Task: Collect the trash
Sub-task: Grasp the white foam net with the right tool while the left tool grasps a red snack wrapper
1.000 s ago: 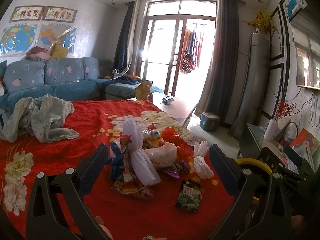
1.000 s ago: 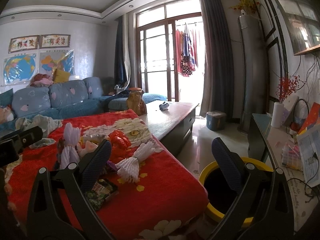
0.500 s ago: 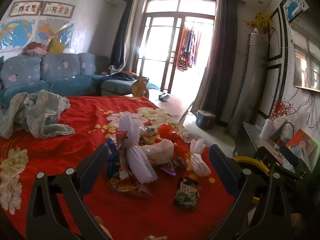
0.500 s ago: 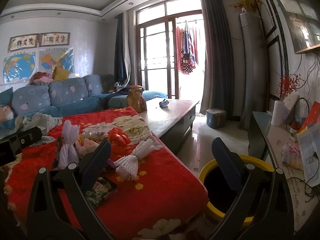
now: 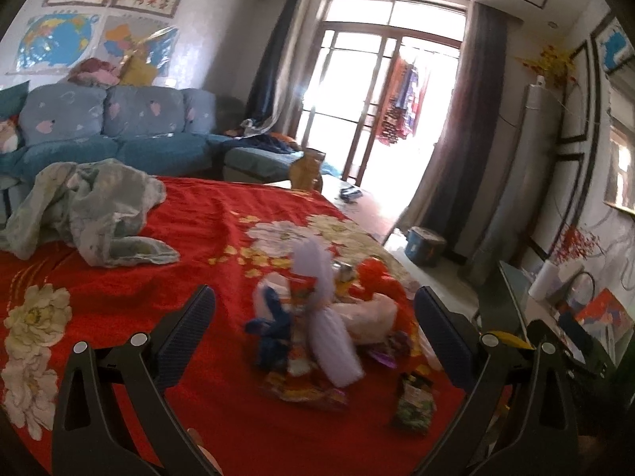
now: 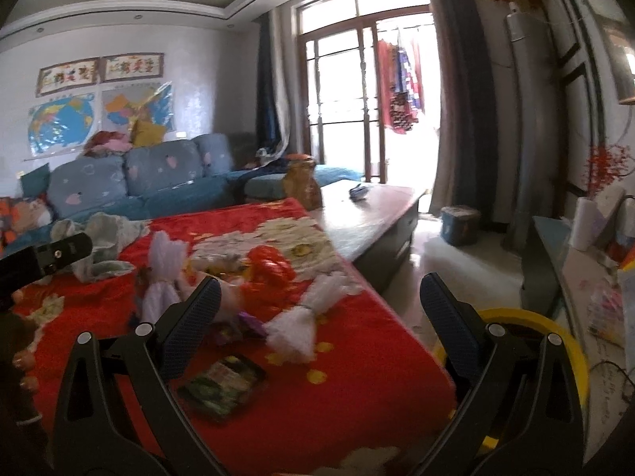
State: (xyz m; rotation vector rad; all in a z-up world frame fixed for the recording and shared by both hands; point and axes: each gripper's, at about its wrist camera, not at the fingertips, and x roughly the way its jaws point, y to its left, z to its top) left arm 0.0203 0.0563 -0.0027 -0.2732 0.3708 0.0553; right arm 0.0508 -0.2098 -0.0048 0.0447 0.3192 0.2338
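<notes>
A heap of trash [image 5: 317, 321] lies on the red flowered blanket [image 5: 190, 238]: white tied bundles, blue and red wrappers, a pale bag. A dark green snack packet [image 5: 412, 406] lies apart, nearer me. My left gripper [image 5: 313, 333] hangs open above the near side of the heap, holding nothing. In the right wrist view the same heap [image 6: 238, 281] and packet [image 6: 222, 386] sit left of centre. My right gripper [image 6: 317, 321] is open and empty, above the blanket's right edge. A yellow-rimmed bin [image 6: 555, 341] stands on the floor at the right.
A crumpled grey-green cloth [image 5: 91, 214] lies on the blanket's far left. A blue sofa [image 5: 119, 135] lines the back wall. A wooden coffee table [image 6: 369, 214] stands beyond the blanket, with a small blue pail [image 6: 460, 224] on the floor and a cluttered side table [image 6: 595, 285] at right.
Both views have swung slightly and blurred. The left gripper has shifted left and a little closer to the heap. Both grippers stay open and empty.
</notes>
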